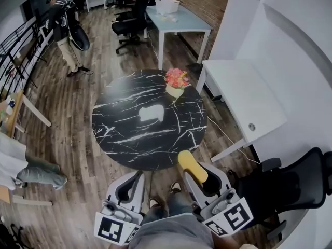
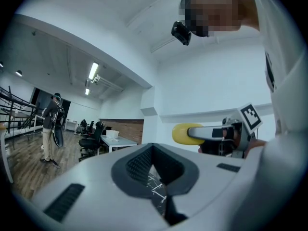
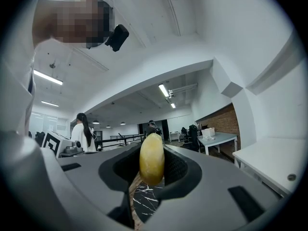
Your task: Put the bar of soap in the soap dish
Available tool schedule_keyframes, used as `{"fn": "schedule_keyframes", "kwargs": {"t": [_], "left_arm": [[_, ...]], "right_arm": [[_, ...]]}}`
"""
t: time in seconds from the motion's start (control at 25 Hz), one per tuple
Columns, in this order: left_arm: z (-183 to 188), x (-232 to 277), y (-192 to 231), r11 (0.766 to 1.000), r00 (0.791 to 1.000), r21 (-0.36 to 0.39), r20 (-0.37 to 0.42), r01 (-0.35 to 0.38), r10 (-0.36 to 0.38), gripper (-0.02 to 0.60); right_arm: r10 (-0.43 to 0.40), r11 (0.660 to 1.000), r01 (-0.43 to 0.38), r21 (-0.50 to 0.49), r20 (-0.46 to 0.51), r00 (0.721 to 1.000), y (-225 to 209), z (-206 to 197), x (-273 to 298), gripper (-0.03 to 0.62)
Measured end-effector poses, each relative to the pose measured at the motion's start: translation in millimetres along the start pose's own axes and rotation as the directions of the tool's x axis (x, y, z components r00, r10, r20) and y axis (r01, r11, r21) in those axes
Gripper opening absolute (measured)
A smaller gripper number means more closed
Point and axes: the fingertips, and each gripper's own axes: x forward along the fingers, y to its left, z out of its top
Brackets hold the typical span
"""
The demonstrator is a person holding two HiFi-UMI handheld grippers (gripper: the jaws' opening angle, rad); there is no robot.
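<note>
A yellow oval bar of soap [image 1: 191, 165] sticks out from my right gripper [image 1: 194, 171], whose jaws are shut on it, just off the near edge of the round black marble table [image 1: 124, 139]. In the right gripper view the soap [image 3: 152, 159] stands on edge between the pads. The white soap dish [image 1: 151, 113] sits near the table's middle, empty. My left gripper [image 1: 130, 187] is level beside the right one, jaws together with nothing in them. The left gripper view shows the soap [image 2: 185, 134] in the other gripper at the right.
A pot of pink and orange flowers [image 1: 176, 82] stands at the table's far right. A white desk [image 1: 244, 97] and a black office chair [image 1: 290, 185] are to the right. One person [image 1: 65, 22] stands far back left, another [image 1: 21, 165] at the left edge.
</note>
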Motion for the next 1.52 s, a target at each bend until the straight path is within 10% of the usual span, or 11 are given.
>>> {"fn": "schedule_keyframes", "kwargs": {"t": [0.92,1.52], "left_arm": [[-7,192,49,0.995,0.995,0.010,-0.008,-0.097,0.097,0.002],[-16,227,84,0.985,0.986,0.051,0.024,-0.165,0.164,0.002]], "right_arm": [[0.128,0.991,-0.128,0.045,-0.007,0.992,-161,0,123,0.118],[0.240,0.970,-0.237,0.059,-0.046,0.970,-172,-26,189,0.118]]}}
